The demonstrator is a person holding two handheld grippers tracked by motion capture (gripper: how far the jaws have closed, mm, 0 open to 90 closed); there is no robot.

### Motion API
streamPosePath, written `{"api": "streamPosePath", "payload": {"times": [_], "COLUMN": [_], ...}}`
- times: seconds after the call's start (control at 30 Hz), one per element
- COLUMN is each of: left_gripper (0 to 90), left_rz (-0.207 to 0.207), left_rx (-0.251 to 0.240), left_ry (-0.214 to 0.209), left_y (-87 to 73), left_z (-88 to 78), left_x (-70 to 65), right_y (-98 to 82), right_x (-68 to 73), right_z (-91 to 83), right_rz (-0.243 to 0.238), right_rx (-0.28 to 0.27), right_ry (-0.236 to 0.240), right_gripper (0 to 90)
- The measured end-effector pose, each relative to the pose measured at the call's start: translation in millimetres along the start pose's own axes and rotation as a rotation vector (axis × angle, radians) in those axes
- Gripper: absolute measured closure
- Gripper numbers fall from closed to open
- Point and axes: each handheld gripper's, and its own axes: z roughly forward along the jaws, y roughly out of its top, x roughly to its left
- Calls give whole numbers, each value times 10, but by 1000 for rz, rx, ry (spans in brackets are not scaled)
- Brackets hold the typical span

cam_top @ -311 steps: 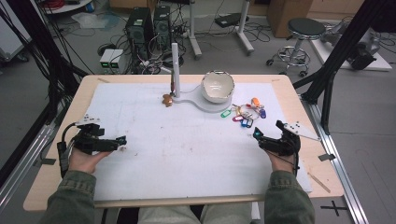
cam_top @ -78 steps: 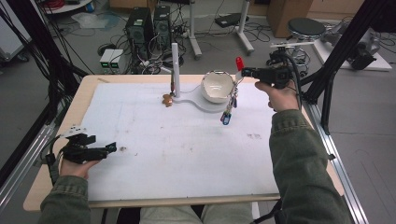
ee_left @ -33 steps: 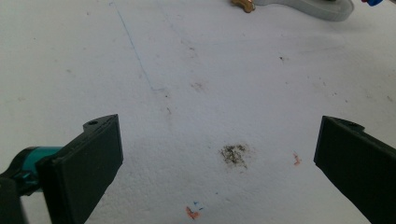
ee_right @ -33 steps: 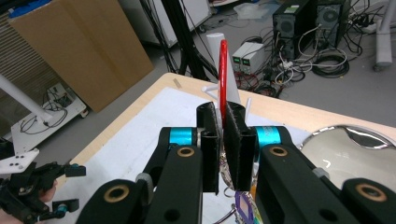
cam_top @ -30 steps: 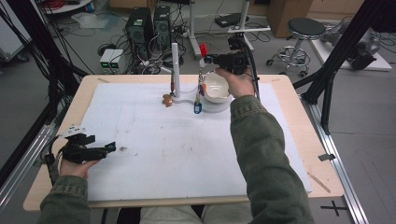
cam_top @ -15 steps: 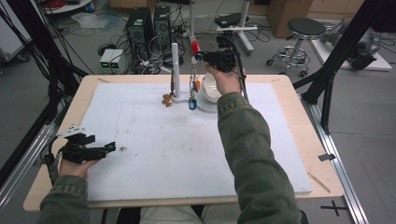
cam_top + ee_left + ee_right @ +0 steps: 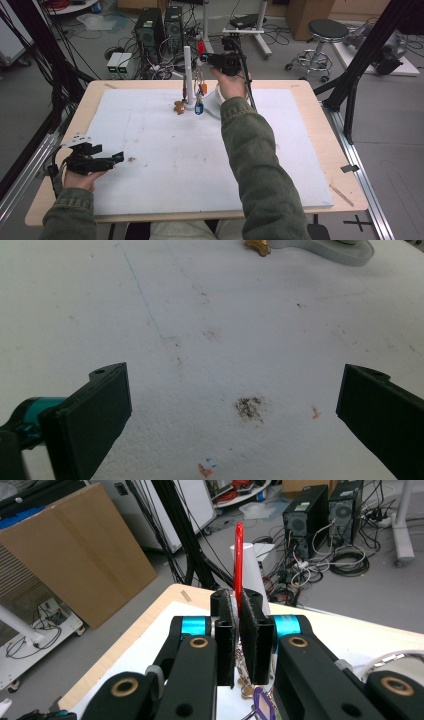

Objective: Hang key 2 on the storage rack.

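Desk under white foam mat. White post stand at far edge. Right gripper clamps red carabiner, long axis upright, beside post; keys hang below. Left gripper wide, empty, near front-left.

Beyond my wooden table, topped with a white foam sheet, the grey floor is cluttered. Two black computer towers stand behind the far edge amid tangled cables and a white power box. A round stool on castors sits to my right. Black frame struts slant down on both sides. A large cardboard box stands off to my left.
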Motion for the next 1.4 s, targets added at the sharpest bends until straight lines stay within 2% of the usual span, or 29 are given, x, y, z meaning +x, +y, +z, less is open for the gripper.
{"api": "streamPosePath", "payload": {"times": [0.23,0.47,0.93,1.23,1.33,1.4], "left_gripper": [17,17,17,17,17,17], "left_rz": [-12,-11,-10,-16,-19,-14], "left_rx": [-8,-8,-8,-13,-16,-13], "left_ry": [-6,-5,-7,-7,-6,-4], "left_y": [3,3,4,3,2,3], "left_z": [0,-4,-5,1,4,2], "left_x": [12,19,23,32,30,34], "right_y": [6,103,187,127,102,82], "right_x": [9,41,182,205,196,181], "right_z": [124,190,442,588,624,637], "right_rz": [19,34,7,5,15,21], "right_rx": [-17,-31,-30,0,26,25], "right_ry": [-4,-17,-41,-44,-50,-47], "right_gripper": [853,853,853,853,852,852]}}
